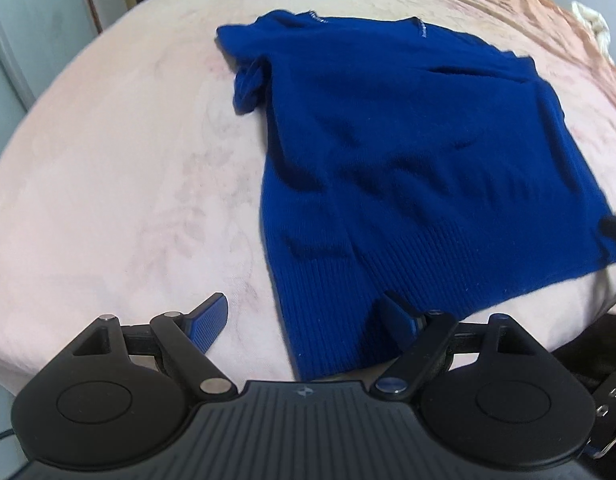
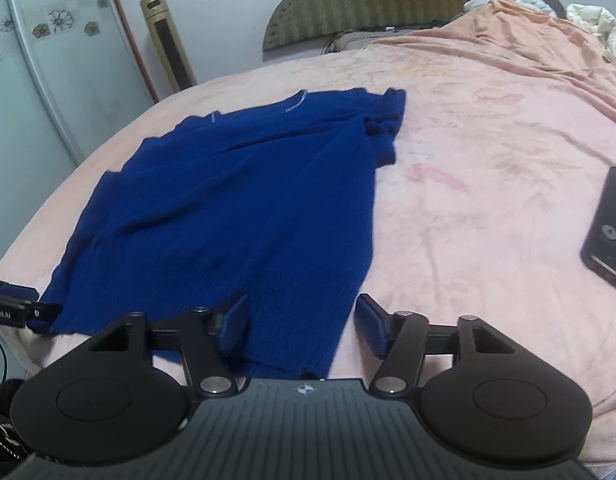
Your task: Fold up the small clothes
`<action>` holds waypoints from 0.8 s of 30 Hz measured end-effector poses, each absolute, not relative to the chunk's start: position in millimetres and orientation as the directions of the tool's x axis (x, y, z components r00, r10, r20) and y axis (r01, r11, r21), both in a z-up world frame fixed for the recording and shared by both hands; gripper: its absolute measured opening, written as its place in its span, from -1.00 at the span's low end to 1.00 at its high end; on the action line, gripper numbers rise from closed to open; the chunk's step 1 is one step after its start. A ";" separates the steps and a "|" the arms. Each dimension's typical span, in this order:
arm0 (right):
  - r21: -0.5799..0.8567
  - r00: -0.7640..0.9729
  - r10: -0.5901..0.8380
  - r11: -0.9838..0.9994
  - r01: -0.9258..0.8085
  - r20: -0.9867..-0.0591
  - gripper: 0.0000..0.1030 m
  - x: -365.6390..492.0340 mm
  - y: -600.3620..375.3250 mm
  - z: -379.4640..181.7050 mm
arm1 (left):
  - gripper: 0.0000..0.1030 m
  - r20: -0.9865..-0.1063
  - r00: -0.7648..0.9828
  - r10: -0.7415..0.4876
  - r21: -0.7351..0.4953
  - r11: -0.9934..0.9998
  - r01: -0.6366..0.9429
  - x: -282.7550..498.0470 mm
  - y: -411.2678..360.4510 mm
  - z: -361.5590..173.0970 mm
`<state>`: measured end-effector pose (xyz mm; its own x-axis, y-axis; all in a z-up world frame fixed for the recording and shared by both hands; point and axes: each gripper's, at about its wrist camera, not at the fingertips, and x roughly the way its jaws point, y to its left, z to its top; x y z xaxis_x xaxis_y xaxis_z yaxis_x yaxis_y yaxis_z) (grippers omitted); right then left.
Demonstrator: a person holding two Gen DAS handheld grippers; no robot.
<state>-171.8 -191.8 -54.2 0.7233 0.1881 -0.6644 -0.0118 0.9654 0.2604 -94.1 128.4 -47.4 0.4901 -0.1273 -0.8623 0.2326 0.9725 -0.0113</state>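
Two grippers work at the near hem of a blue sweater [image 1: 407, 152] spread flat on a pink bed [image 1: 108, 160]. The sweater lies with its neck toward the far side and its ribbed hem at the near edge of the bed; one short sleeve is bunched up at its side, seen on the left in the left wrist view and on the right in the right wrist view. The left gripper [image 1: 308, 320] stands wide apart over one near corner of the hem: one finger is over bare blanket just beside the cloth, the other is over the ribbed band, and neither pad presses the knit, so it holds nothing. The right gripper [image 2: 304, 320] straddles the other near corner, its jaws about half spread; one finger rests on the ribbing, the other sits on the blanket just beside the sweater's edge, with the corner of the hem between them and a clear gap remaining, so nothing is pinched. At the far left of the right wrist view the tip of the left gripper shows at the hem's other corner. A phone [image 2: 609, 228] lies face up on the blanket, well apart from the sweater. Beyond the bed stand a green headboard [image 2: 387, 0], a gold tower fan [image 2: 168, 44] and a pale wardrobe [image 2: 48, 80] with flower decals.
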 end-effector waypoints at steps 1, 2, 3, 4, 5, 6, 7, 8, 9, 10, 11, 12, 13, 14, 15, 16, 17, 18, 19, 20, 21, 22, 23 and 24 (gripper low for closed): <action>0.260 0.721 0.187 0.966 -0.010 -0.667 0.06 -170.7 -190.3 -55.8 | 0.62 -0.862 0.487 -0.142 -0.030 0.973 0.230 -93.1 128.6 -47.9; 0.255 0.722 0.184 0.967 -0.011 -0.667 -0.01 -170.2 -188.5 -56.3 | 0.61 -0.861 0.485 -0.155 -0.043 0.972 0.233 -93.2 126.7 -47.9; 0.251 0.723 0.185 0.968 -0.016 -0.665 -0.07 -170.3 -186.8 -56.1 | 0.61 -0.859 0.485 -0.164 -0.048 0.969 0.241 -93.9 123.9 -48.0; 0.249 0.724 0.188 0.968 -0.022 -0.664 -0.11 -170.4 -185.5 -56.2 | 0.61 -0.857 0.487 -0.170 -0.049 0.967 0.252 -93.5 121.2 -48.4; 0.250 0.724 0.188 0.968 -0.022 -0.664 -0.22 -170.5 -184.8 -56.9 | 0.60 -0.854 0.491 -0.175 -0.048 0.964 0.261 -93.9 117.4 -48.6; 0.251 0.724 0.188 0.968 -0.021 -0.664 -0.32 -170.6 -185.0 -57.9 | 0.60 -0.851 0.494 -0.178 -0.047 0.963 0.266 -93.2 114.0 -49.0; 0.253 0.724 0.188 0.967 -0.020 -0.663 -0.38 -170.7 -185.2 -58.4 | 0.58 -0.849 0.497 -0.178 -0.045 0.962 0.269 -92.6 112.2 -49.6; 0.255 0.726 0.188 0.967 -0.017 -0.662 -0.49 -171.3 -185.7 -58.6 | 0.50 -0.846 0.504 -0.176 -0.042 0.963 0.266 -92.6 110.8 -49.8; 0.263 0.727 0.194 0.965 -0.018 -0.659 -0.60 -171.6 -186.6 -58.7 | 0.37 -0.844 0.506 -0.180 -0.047 0.963 0.266 -91.3 110.1 -49.6; 0.276 0.729 0.201 0.961 -0.016 -0.654 -0.66 -171.9 -187.9 -58.9 | 0.30 -0.842 0.507 -0.184 -0.052 0.963 0.264 -91.0 109.8 -48.9; 0.292 0.732 0.209 0.956 -0.014 -0.649 -0.73 -172.1 -189.4 -59.2 | 0.08 -0.840 0.509 -0.188 -0.056 0.963 0.263 -90.7 109.6 -47.7; 0.300 0.733 0.213 0.954 -0.014 -0.646 -0.74 -171.9 -190.0 -59.4 | -0.19 -0.840 0.509 -0.190 -0.059 0.963 0.263 -90.4 109.7 -46.8; 0.297 0.735 0.214 0.955 -0.017 -0.644 -0.75 -172.0 -189.3 -59.1 | -0.33 -0.840 0.507 -0.196 -0.065 0.962 0.265 -90.3 109.1 -45.7; 0.293 0.738 0.213 0.956 -0.023 -0.641 -0.76 -172.2 -187.9 -58.3 | -0.58 -0.839 0.503 -0.208 -0.076 0.959 0.271 -90.3 108.5 -44.5; 0.291 0.743 0.215 0.956 -0.028 -0.634 -0.76 -172.7 -186.8 -56.7 | -0.77 -0.838 0.498 -0.220 -0.087 0.957 0.277 -90.0 108.2 -43.4; 0.291 0.749 0.217 0.956 -0.034 -0.627 -0.76 -173.5 -185.8 -54.7 | -0.78 -0.839 0.495 -0.227 -0.091 0.955 0.283 -90.3 107.3 -42.8; 0.292 0.752 0.221 0.956 -0.040 -0.621 -0.77 -173.5 -185.3 -52.8 | -0.81 -0.838 0.499 -0.223 -0.082 0.954 0.289 -91.0 105.9 -42.3; 0.297 0.756 0.229 0.954 -0.048 -0.614 -0.77 -173.5 -185.4 -50.5 | -0.82 -0.835 0.505 -0.218 -0.070 0.953 0.295 -92.0 104.6 -41.7; 0.305 0.759 0.237 0.951 -0.054 -0.606 -0.77 -174.3 -186.1 -47.7 | -0.82 -0.831 0.510 -0.220 -0.064 0.950 0.306 -93.6 103.5 -40.6; 0.309 0.762 0.243 0.949 -0.059 -0.601 -0.77 -174.8 -187.3 -44.8 | -0.82 -0.827 0.514 -0.226 -0.061 0.946 0.318 -95.0 102.9 -38.8; 0.310 0.764 0.247 0.948 -0.064 -0.596 -0.78 -175.4 -189.2 -41.4 | -0.82 -0.823 0.516 -0.236 -0.065 0.942 0.328 -96.1 103.2 -36.7; 0.314 0.767 0.251 0.947 -0.068 -0.591 -0.78 -176.4 -191.2 -38.1 | -0.82 -0.818 0.517 -0.253 -0.077 0.938 0.338 -96.8 105.1 -33.9; 0.325 0.770 0.261 0.943 -0.075 -0.582 -0.78 -177.9 -193.7 -34.6 | -0.83 -0.810 0.518 -0.274 -0.094 0.933 0.347 -97.9 108.0 -30.2; 0.340 0.772 0.276 0.937 -0.082 -0.573 -0.78 -179.5 -196.5 -30.9 | -0.83 -0.801 0.522 -0.295 -0.111 0.928 0.355 -98.8 111.1 -25.2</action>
